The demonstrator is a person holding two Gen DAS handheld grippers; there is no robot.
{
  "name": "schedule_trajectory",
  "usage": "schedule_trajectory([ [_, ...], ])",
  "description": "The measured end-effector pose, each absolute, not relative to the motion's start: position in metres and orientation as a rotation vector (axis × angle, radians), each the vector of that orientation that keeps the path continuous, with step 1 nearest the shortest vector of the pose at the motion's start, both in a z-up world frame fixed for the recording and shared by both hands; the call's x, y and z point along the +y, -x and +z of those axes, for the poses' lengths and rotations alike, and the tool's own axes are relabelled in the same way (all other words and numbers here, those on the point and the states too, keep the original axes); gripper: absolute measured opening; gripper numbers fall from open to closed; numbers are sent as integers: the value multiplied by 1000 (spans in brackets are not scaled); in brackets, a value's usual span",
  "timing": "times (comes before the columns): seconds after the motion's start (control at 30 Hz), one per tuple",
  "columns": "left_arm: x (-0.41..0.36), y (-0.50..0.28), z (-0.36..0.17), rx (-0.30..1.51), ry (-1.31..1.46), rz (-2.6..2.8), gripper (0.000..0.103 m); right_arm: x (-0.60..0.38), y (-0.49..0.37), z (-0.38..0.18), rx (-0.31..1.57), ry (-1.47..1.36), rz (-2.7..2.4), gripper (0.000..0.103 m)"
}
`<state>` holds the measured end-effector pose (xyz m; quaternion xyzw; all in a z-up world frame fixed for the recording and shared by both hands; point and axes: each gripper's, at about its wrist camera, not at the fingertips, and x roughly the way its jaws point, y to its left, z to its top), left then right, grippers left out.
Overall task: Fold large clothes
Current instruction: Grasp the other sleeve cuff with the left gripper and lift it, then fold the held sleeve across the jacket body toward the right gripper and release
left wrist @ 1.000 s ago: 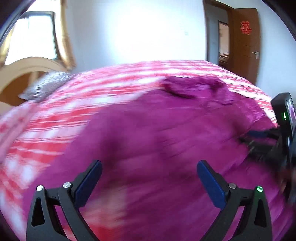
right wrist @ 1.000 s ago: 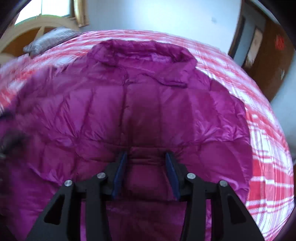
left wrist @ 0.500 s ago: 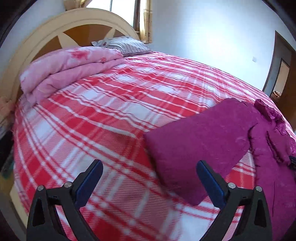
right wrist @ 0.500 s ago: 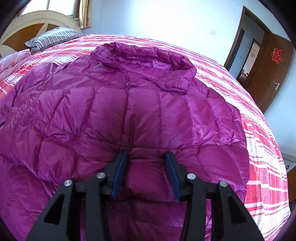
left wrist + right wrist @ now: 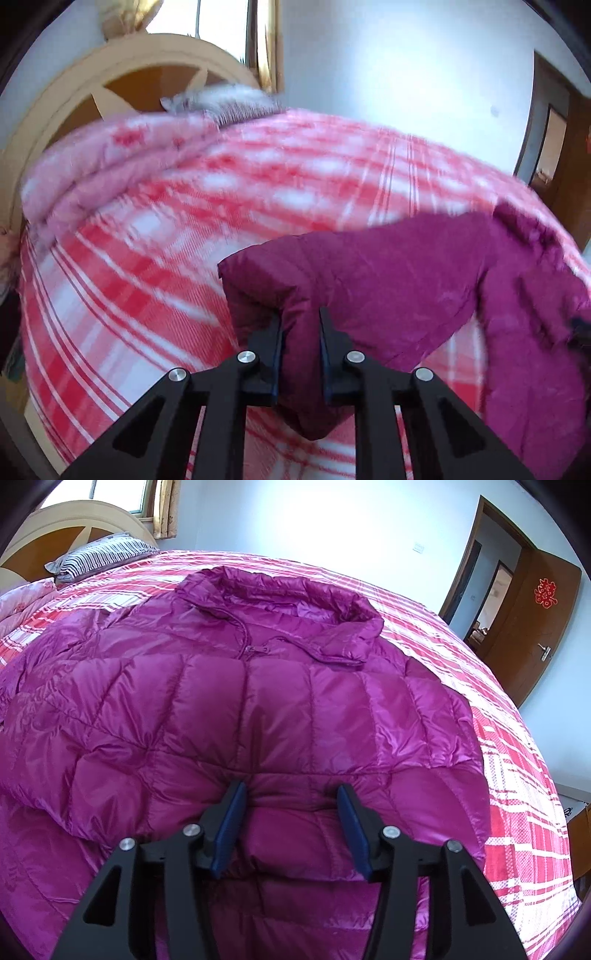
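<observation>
A magenta quilted down jacket (image 5: 258, 709) lies face up on the bed, collar towards the far side, with one sleeve folded across its chest. My right gripper (image 5: 290, 797) is shut on the cuff of that folded sleeve (image 5: 295, 830) at the jacket's middle. In the left wrist view the other sleeve (image 5: 388, 273) stretches out over the bedspread, and my left gripper (image 5: 300, 325) is shut on its cuff end (image 5: 266, 280), lifting it slightly.
The bed has a red and white plaid bedspread (image 5: 147, 280). A pink folded quilt (image 5: 110, 170) and a striped pillow (image 5: 99, 557) lie by the wooden headboard (image 5: 74, 96). A brown door (image 5: 535, 627) stands open at the right.
My left gripper was wide open beside the outstretched sleeve; now it has closed on the sleeve's cuff end. My right gripper keeps its hold on the folded sleeve.
</observation>
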<state>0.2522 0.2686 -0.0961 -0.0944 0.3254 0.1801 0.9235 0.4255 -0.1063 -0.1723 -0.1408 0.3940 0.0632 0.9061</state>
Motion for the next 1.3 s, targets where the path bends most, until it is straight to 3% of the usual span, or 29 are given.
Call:
schedule_trajectory([
  [0.2,241,-274,-23,491,88,342,16,-106,-425,-173,812,292,129,56],
  [0.5,99,-303,49,344,-41,3,15,-108,-426,-172,814,273,136,56],
  [0.8,-35,-351,-3,469,-116,-232,15,-117,-428,-172,820,204,159,58],
  [1.03,-69,-389,-68,614,-106,-248,15,-117,-428,-172,821,196,161,59],
  [1.3,-92,-387,-73,652,-154,-277,21,-120,-429,-172,824,167,170,61],
])
